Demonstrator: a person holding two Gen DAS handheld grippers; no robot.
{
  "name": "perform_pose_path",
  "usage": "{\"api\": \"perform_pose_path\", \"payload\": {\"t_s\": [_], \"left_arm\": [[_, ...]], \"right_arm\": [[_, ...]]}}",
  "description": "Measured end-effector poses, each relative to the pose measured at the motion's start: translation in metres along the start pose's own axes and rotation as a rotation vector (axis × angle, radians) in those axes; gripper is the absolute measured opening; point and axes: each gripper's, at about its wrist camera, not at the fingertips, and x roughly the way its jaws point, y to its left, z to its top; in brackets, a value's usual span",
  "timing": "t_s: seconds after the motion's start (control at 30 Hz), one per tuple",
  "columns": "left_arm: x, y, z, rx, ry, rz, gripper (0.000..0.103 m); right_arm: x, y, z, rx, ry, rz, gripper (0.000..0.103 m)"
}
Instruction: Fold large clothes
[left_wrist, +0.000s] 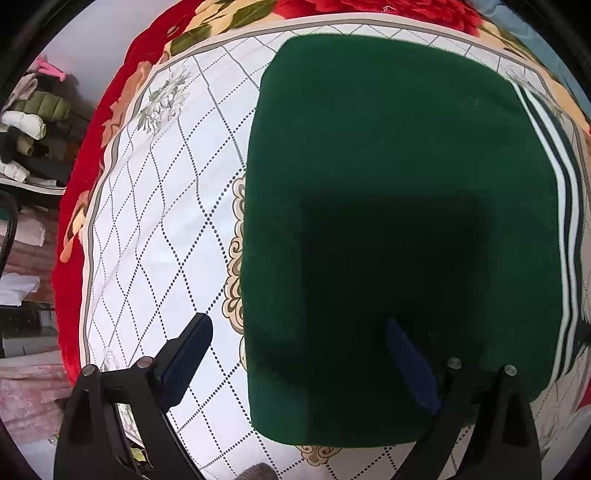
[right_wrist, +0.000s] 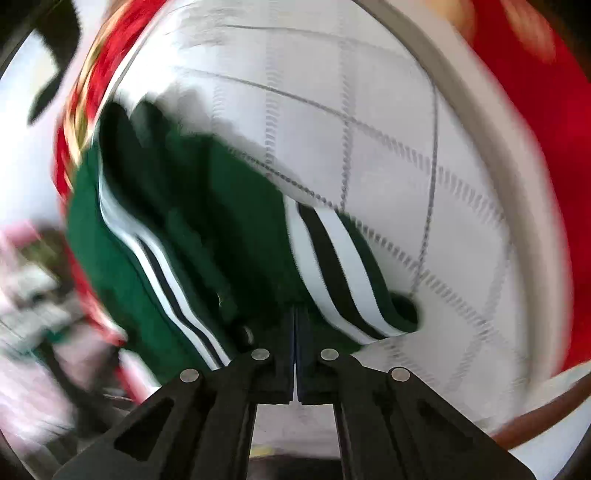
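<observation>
White quilted bedcover (left_wrist: 155, 229) over a red floral blanket (left_wrist: 110, 122) carries the folded green garment (left_wrist: 388, 184), striped hem rightward; left tongs (left_wrist: 299, 336) gape wide, right tongs (right_wrist: 295, 314) pinch its cloth.

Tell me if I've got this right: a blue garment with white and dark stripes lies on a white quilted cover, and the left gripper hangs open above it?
Not quite: the garment is dark green, not blue, as the left wrist view shows plainly. The rest holds: it has white and dark stripes, it lies on the white quilted cover, and the left gripper hangs open above it.
</observation>
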Motion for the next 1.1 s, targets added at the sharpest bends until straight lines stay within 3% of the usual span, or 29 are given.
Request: {"api": "perform_pose_path", "payload": {"t_s": [0.03,0.1,0.17,0.2,0.27,0.4,0.43,0.47,0.53,0.57,0.6,0.63,0.73,0.8,0.83,0.87,0.9,0.93,1.0,1.07,1.1], "left_arm": [[-0.004,0.000,0.002,-0.002,-0.010,-0.003,0.096],[-0.008,0.000,0.006,-0.008,-0.025,-0.002,0.096],[-0.012,-0.004,0.015,-0.010,-0.044,0.011,0.096],[-0.012,-0.005,0.018,-0.011,-0.045,0.014,0.096],[-0.015,-0.010,0.029,-0.021,-0.059,0.015,0.096],[-0.013,-0.026,0.048,0.006,-0.113,0.036,0.096],[-0.008,-0.028,0.050,0.015,-0.110,0.036,0.096],[0.000,-0.031,0.052,0.028,-0.096,0.042,0.096],[0.008,-0.033,0.055,0.035,-0.084,0.044,0.096],[0.010,-0.032,0.056,0.029,-0.084,0.043,0.096],[0.010,-0.030,0.056,0.021,-0.087,0.039,0.096],[0.009,-0.027,0.056,0.009,-0.089,0.033,0.096],[0.006,-0.015,0.058,-0.038,-0.092,0.006,0.096],[0.009,-0.012,0.059,-0.060,-0.066,-0.014,0.096],[0.010,-0.011,0.058,-0.064,-0.053,-0.018,0.096],[0.011,-0.012,0.058,-0.061,-0.046,-0.018,0.096],[0.011,-0.015,0.058,-0.054,-0.047,-0.011,0.096],[0.008,-0.018,0.057,-0.041,-0.056,0.005,0.096],[0.002,-0.024,0.057,-0.015,-0.082,0.033,0.096],[0.000,-0.027,0.058,-0.008,-0.099,0.037,0.096],[0.001,-0.028,0.059,-0.008,-0.099,0.035,0.096]], "right_arm": [[-0.008,-0.003,0.005,0.011,-0.015,0.063,0.001],[-0.022,0.007,0.012,-0.061,-0.054,0.065,0.020],[-0.034,0.021,0.023,-0.105,-0.093,0.169,0.088],[-0.036,0.029,0.030,-0.125,-0.107,0.215,0.097],[-0.031,0.048,0.043,-0.191,-0.108,0.257,0.098],[0.012,0.089,0.079,-0.304,-0.026,0.243,0.098],[0.028,0.101,0.083,-0.353,-0.005,0.223,0.094],[0.044,0.113,0.083,-0.414,-0.003,0.168,0.079],[0.073,0.129,0.083,-0.516,0.011,0.045,0.067],[0.075,0.131,0.083,-0.519,0.018,0.064,0.058],[0.075,0.131,0.084,-0.508,0.038,0.103,0.050],[0.070,0.126,0.088,-0.459,0.088,0.226,0.036],[0.069,0.089,0.098,-0.168,0.258,0.730,0.033],[0.087,0.066,0.098,-0.029,0.355,0.910,0.033],[0.096,0.054,0.100,0.011,0.357,0.883,0.034],[0.099,0.042,0.105,0.011,0.311,0.730,0.034],[0.099,0.040,0.108,-0.002,0.287,0.648,0.036],[0.093,0.039,0.112,-0.029,0.255,0.564,0.048],[0.070,0.050,0.113,-0.091,0.180,0.479,0.055],[0.045,0.066,0.108,-0.178,0.081,0.397,0.088],[0.033,0.080,0.103,-0.232,0.033,0.368,0.092]]}}
